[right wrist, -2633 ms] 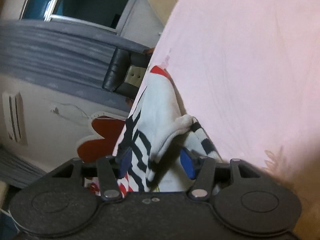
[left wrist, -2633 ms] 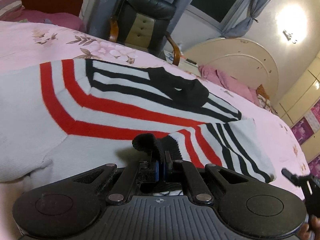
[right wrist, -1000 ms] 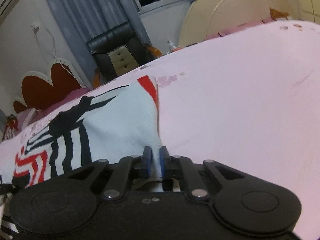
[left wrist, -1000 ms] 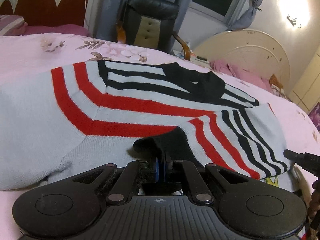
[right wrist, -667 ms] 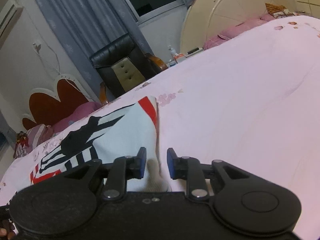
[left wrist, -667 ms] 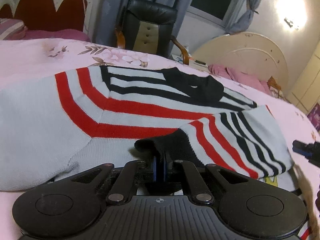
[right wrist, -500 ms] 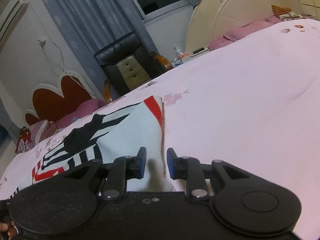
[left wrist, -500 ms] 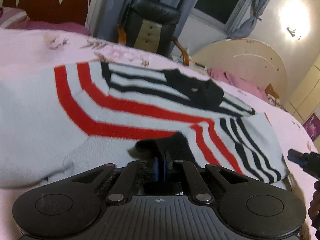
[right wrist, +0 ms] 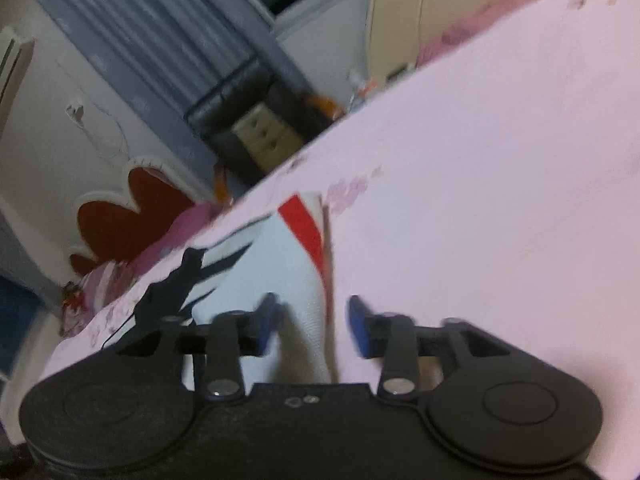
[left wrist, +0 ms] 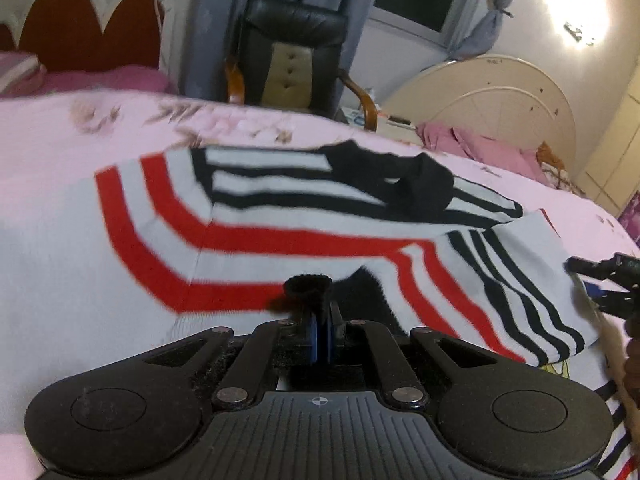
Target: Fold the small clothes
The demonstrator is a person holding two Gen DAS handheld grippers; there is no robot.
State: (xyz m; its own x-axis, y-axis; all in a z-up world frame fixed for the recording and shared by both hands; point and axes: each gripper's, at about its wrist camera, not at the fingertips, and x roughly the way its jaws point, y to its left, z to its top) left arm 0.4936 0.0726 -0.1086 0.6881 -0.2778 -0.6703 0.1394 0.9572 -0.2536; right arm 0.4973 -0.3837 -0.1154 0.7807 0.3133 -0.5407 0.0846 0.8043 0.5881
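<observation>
- Black knit cuff (left wrist: pixel 307 285) sits clamped between the blue pads of my left gripper (left wrist: pixel 320 334), exactly as it did 2.6 s ago; that hand has kept its bite through the whole fold.
- My right gripper (right wrist: pixel 316 326) is the change: 1.0 s ago its pads were pinched on the white edge of the sweater (left wrist: pixel 248 236), and now they stand wide apart with the cloth lying loose between them, touching neither pad as far as I can tell.
- I judge that the right side of this fold is laid down and released, while the left side is not yet let go.
- Folded sleeve (left wrist: pixel 500 280), with its red and black stripes, now lies flat across the sweater's body, just beside the cuff.
- From the left wrist view, my right gripper's tips (left wrist: pixel 600 280) hover at the sweater's right edge, just beyond the sleeve.
- Beyond the sweater's right edge the pink bedsheet (right wrist: pixel 500 160) runs bare and wide, so I have open room to draw the right hand away there.
- Behind the sweater, well apart from it, stand a black chair (left wrist: pixel 296 52) and a red headboard (left wrist: pixel 80 28), neither in my way.
- Both views are blurred with motion, so finer creases I cannot read.
</observation>
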